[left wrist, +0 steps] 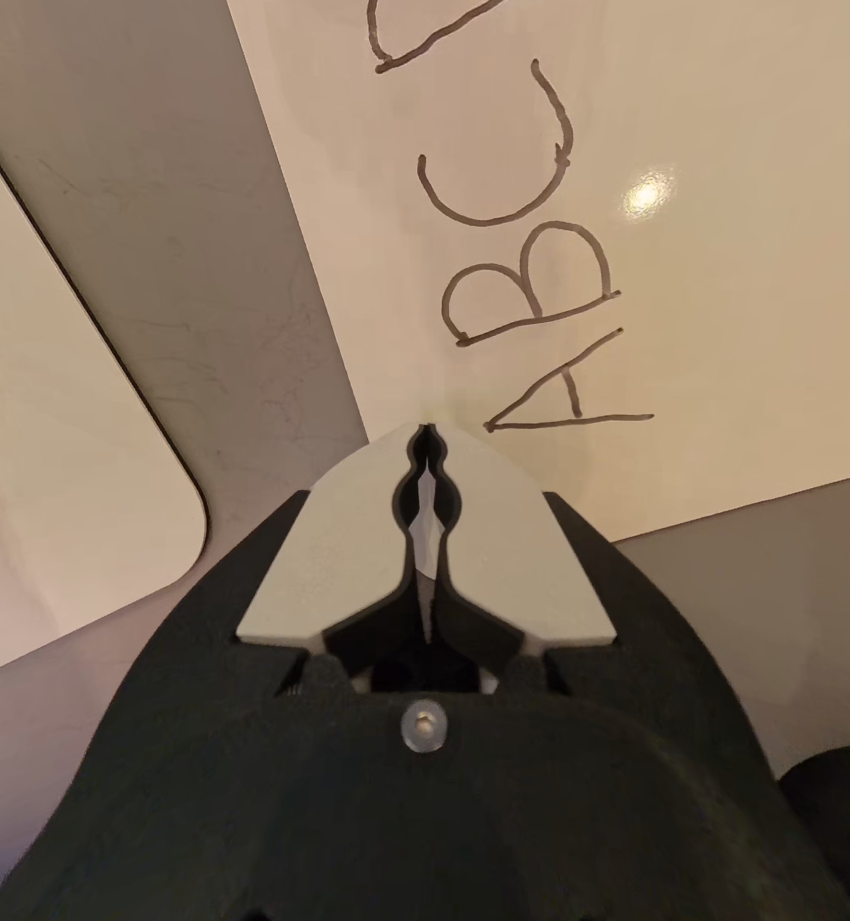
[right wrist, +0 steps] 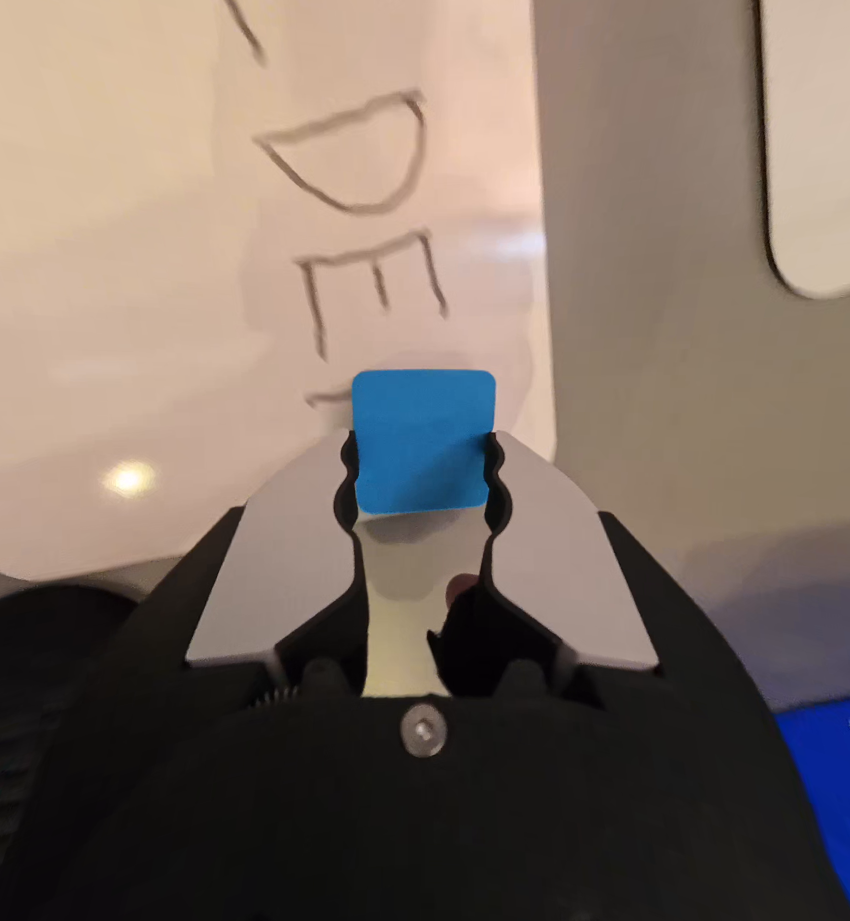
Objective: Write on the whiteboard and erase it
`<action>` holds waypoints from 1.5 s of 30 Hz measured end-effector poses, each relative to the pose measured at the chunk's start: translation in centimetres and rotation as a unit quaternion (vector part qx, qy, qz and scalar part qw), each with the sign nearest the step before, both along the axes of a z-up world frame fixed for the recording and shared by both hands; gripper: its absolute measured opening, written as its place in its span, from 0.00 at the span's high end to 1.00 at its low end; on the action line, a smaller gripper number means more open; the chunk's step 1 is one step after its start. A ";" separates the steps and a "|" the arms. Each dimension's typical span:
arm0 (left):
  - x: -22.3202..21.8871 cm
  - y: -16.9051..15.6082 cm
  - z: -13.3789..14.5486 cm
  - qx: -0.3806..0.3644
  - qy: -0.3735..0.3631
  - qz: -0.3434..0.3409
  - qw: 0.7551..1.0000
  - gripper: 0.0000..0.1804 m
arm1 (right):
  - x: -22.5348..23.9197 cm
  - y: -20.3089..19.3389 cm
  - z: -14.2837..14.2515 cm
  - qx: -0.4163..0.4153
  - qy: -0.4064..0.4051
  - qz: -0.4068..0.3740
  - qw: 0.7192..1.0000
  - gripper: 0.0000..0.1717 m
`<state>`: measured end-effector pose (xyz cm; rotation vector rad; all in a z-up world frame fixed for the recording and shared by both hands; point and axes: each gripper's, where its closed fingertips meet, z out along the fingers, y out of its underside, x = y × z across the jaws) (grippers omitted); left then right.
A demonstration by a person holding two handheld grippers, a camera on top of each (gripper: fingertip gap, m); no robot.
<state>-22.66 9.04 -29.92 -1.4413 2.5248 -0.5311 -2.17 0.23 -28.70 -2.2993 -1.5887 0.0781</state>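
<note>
Left wrist view first: the left gripper [left wrist: 428, 427] is clenched, its pale fingers [left wrist: 363, 523] meeting at the tips with nothing between them. The tips sit right at the near part of the whiteboard [left wrist: 687, 309], just left of the nearest hand-drawn letter. A row of dark marker letters [left wrist: 527, 289] runs away from the tips toward the far end of the board. The board lies on a grey marbled table [left wrist: 174, 259]. To the left, well apart from the board, there's a pale rounded-corner panel [left wrist: 54, 398] with a dark edge.

Over to the right wrist view, a bit blurred: the right gripper [right wrist: 423, 438] is grasping a blue square eraser [right wrist: 423, 438], both black pads pressed against its sides. The eraser is on the whiteboard [right wrist: 114, 274], near its right edge, covering part of the nearest marker stroke. Further letters [right wrist: 363, 209] show beyond it. A hazy smear rings the eraser. At the far right sits the pale rounded panel [right wrist: 831, 149], and a blue object [right wrist: 841, 777] peeks in at the near right corner.
</note>
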 end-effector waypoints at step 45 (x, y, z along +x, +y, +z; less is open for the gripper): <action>0.1 -0.1 0.0 -0.004 -0.002 0.003 1.000 1.00 | -1.6 0.0 -0.2 -0.002 -0.031 0.038 0.999 0.71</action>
